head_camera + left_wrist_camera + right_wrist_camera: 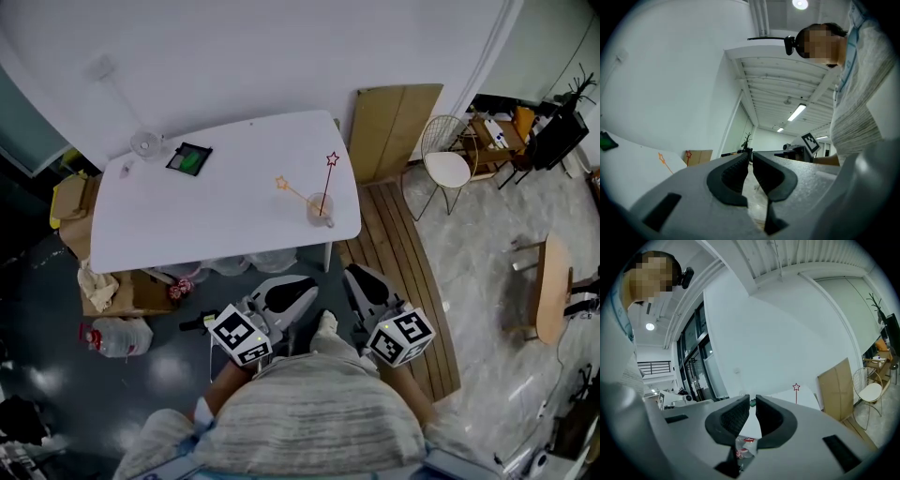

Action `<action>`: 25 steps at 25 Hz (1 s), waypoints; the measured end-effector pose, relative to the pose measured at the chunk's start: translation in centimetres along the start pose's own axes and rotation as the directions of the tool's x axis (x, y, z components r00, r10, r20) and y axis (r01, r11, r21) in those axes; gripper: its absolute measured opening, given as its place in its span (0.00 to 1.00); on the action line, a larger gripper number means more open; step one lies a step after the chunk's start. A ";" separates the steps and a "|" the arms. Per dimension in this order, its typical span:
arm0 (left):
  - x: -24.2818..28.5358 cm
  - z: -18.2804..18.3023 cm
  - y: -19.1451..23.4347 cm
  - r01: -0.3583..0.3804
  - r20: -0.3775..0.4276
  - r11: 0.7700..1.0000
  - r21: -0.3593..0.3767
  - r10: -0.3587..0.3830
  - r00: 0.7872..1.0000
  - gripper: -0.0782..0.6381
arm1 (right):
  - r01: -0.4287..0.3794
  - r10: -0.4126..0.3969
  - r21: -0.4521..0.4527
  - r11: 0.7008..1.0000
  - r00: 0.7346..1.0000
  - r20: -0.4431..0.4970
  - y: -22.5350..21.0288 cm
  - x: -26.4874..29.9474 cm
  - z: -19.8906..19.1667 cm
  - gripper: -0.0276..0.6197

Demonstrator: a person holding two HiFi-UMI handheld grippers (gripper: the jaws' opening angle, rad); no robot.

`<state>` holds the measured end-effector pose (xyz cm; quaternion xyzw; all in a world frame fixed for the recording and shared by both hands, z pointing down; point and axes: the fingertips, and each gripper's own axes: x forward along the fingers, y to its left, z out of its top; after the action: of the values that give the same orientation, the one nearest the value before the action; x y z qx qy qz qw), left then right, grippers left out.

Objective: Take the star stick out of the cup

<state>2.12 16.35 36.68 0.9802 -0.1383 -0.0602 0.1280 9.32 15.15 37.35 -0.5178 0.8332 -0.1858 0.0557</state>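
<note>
Head view, items as I log them, clock directions taken from the table's middle.

1. White table (216, 216), rounded corners.
2. Clear cup (320, 210), at 3 o'clock, close to the right-hand edge. It holds two sticks. The red star stick (329, 173) stands nearly upright, its star toward 12 o'clock of the cup. The orange star stick (293, 191) leans out toward 10 o'clock. Both are still in the cup.
3. Black-framed green thing (189, 158), at 11 o'clock; I can read no writing on it.
4. Clear glass dish (146, 143), at 10 o'clock by the far left corner; I cannot tell what it holds.
5. Plastic bottle (117, 335) on the dark floor at 7 o'clock, its red label too small for me to read.
6. Cardboard sheet (394, 131) leaning on the wall at 2 o'clock, with a wire chair (445, 159) beside it.
7. Left gripper (305, 286), at 6 o'clock below the table edge, well apart from the cup: jaws pressed together, nothing between them. Its cube carries square black-and-white markers.
8. Right gripper (356, 277), at 5 o'clock: jaws pressed together, nothing pinched.
</note>
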 end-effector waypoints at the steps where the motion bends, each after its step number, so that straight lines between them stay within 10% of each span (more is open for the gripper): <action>1: 0.8 0.4 0.8 -0.006 0.000 1.000 0.006 0.006 1.000 0.17 | -0.004 0.004 0.000 1.000 1.000 -0.002 -0.8 0.7 0.6 0.06; 25: 7.6 1.1 10.9 -0.161 -0.022 0.987 -0.019 0.161 0.987 0.17 | -0.062 0.064 0.017 0.998 0.992 -0.105 -12.2 9.8 3.0 0.06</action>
<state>6.41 3.78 37.92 0.9650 -0.2152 -0.0409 0.1441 15.98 0.90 40.03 -0.4803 0.8496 -0.2168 0.0209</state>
